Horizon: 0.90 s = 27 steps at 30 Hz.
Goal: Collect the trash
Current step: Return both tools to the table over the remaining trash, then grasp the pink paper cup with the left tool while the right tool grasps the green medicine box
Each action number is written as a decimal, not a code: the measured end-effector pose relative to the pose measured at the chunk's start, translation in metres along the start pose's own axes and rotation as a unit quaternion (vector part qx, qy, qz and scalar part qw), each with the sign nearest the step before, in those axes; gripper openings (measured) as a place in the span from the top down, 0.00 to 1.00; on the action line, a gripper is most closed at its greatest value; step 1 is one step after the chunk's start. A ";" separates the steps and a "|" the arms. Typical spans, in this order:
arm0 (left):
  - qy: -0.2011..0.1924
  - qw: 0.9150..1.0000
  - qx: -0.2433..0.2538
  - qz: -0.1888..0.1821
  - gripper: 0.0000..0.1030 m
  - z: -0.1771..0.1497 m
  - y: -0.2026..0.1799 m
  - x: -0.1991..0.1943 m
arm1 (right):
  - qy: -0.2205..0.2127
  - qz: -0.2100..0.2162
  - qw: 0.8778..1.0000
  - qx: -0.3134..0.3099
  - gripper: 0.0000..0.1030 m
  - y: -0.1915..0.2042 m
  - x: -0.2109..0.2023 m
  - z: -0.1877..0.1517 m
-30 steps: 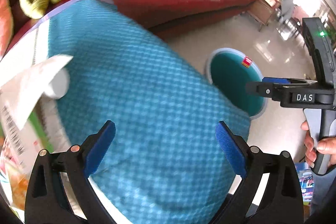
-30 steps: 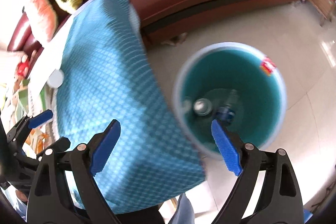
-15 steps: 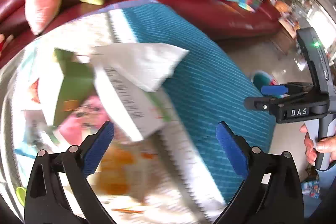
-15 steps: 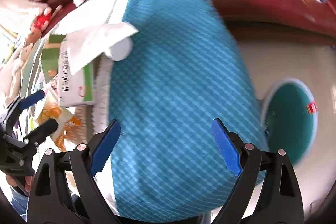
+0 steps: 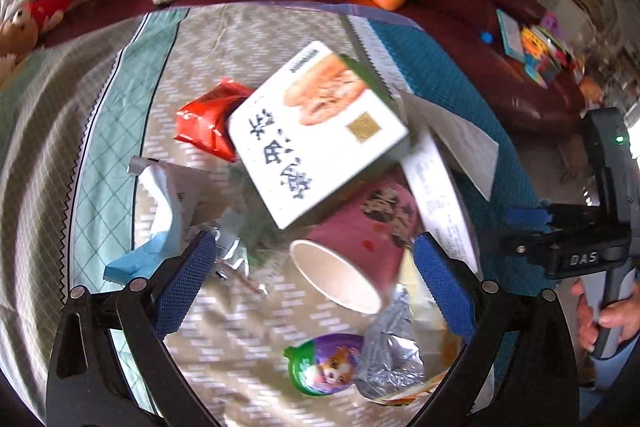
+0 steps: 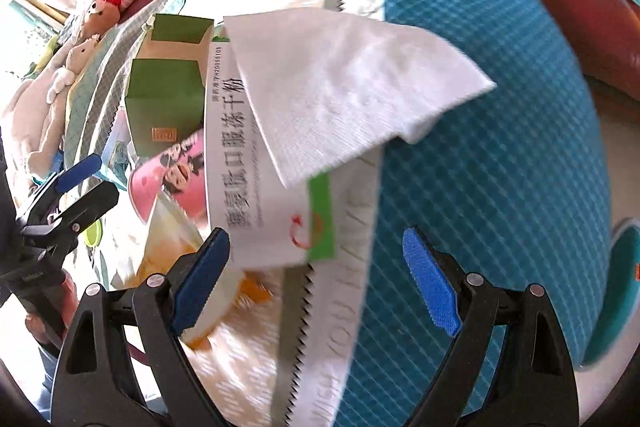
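Over the table: my left gripper (image 5: 314, 275) hung wide open, empty.
Trash: pink paper cup (image 5: 356, 243) lay tipped beneath it, white printed carton (image 5: 316, 131) just behind.
Right side: my right gripper (image 6: 318, 283) stood wide, empty, near a white paper napkin (image 6: 344, 83).
Cover: teal patterned tablecloth (image 6: 500, 147).

A pink paper cup (image 5: 362, 227) with a white inside lies by a white box (image 5: 316, 131) with black characters, a red wrapper (image 5: 210, 119), and a white tissue (image 6: 340, 87). The tablecloth (image 6: 500, 147) is teal checked, beige zigzag elsewhere. Blue-padded black grippers.
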<state>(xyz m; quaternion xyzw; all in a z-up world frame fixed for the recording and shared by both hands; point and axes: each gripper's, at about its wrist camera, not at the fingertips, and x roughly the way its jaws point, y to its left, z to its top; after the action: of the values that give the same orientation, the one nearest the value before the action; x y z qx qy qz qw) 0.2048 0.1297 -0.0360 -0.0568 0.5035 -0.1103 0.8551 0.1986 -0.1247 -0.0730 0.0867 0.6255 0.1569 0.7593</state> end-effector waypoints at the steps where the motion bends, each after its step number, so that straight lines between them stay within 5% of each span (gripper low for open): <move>1: 0.000 1.000 -0.001 0.000 0.04 0.000 0.003 0.000 | 0.002 0.005 1.000 0.001 0.18 0.003 0.004 0.004; 22: 0.007 1.000 -0.009 0.013 0.04 0.001 0.012 0.011 | 0.011 0.015 1.000 0.008 0.17 0.040 0.039 0.040; 24: 0.009 1.000 -0.008 0.016 0.04 0.000 0.013 0.011 | 0.003 0.007 1.000 -0.002 0.27 0.043 0.040 0.037; 27: 0.014 1.000 -0.010 0.018 0.04 -0.002 0.012 0.012 | -0.002 0.010 1.000 -0.015 0.28 0.046 0.035 0.032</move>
<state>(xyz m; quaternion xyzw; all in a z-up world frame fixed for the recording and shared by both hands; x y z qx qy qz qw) 0.2104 0.1387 -0.0499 -0.0548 0.5171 -0.0908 0.8493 0.2302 -0.0674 -0.0840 0.0822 0.6207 0.1740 0.7601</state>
